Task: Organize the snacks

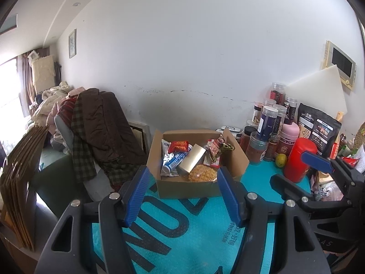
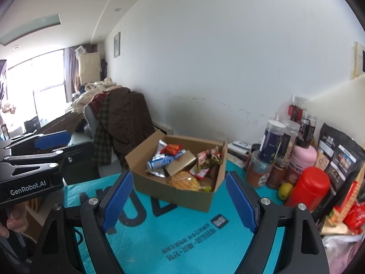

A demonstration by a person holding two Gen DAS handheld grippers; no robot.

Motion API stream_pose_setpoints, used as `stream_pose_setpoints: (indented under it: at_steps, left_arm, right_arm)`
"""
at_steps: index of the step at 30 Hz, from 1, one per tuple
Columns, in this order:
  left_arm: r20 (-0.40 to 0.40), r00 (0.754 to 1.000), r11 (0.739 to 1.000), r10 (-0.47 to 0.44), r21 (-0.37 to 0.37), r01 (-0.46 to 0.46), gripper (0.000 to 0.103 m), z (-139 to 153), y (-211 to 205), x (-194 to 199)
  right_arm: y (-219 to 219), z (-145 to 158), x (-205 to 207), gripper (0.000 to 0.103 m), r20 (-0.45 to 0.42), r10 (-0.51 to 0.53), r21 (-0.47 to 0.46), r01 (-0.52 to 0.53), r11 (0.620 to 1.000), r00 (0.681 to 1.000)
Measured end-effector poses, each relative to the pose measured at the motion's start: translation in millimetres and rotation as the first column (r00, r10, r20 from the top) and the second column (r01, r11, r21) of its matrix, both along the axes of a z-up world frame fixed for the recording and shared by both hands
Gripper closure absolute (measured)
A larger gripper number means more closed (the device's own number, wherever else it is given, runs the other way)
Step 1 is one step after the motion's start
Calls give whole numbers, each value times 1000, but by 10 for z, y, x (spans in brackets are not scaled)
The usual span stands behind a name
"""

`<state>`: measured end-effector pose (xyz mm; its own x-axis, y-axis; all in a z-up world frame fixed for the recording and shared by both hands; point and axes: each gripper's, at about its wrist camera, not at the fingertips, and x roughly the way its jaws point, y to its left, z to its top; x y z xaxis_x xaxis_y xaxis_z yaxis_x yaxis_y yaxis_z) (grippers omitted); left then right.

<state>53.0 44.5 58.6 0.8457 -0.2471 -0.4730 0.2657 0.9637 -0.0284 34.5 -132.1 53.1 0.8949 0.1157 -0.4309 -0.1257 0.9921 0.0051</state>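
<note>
Cardboard box (image 1: 196,183) of snacks sits beyond both spread, empty tools (image 1: 182,196) (image 2: 179,202).

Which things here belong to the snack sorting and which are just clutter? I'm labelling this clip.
Job: cardboard box; blue-and-white tube; gold box; waffle pack; red packet.

Lying about: red bottle; lemon; brown coat.
</note>
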Motion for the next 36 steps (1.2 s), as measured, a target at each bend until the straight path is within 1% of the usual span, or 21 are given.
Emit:
stream_pose_setpoints:
  at_steps: [4,8,11,15,20,36]
  left_arm:
    - [-35,999,999,26,-41,-28,42,-80,48,-21]
    - [-51,997,997,54,-47,-57,42,-124,70,-36]
    - [-51,996,996,72,-50,-75,42,-133,71,-53]
    - [-51,994,994,92,-58,-95,42,-139,95,-81]
    - [-49,993,992,109,-52,-112,42,-143,116,-106]
    - [-72,991,992,116,-39,-119,42,-207,107,-149]
  right_arm:
    - [-51,-66,-33,19,-7,8,16,-8,1000,1000]
    - [-81,-103,-44,19,-15,22,22,-22,1000,1000]
    - [-69,-75,-56,19,-5,37,30,-36,999,999]
    - [-52,-83,-67,19,-15,61,39,-60,997,998]
    - [-66,-105,-44,19,-31,70,56,-68,996,997]
    - [-13,-131,-11,19,-41,91,56,-89,994,995]
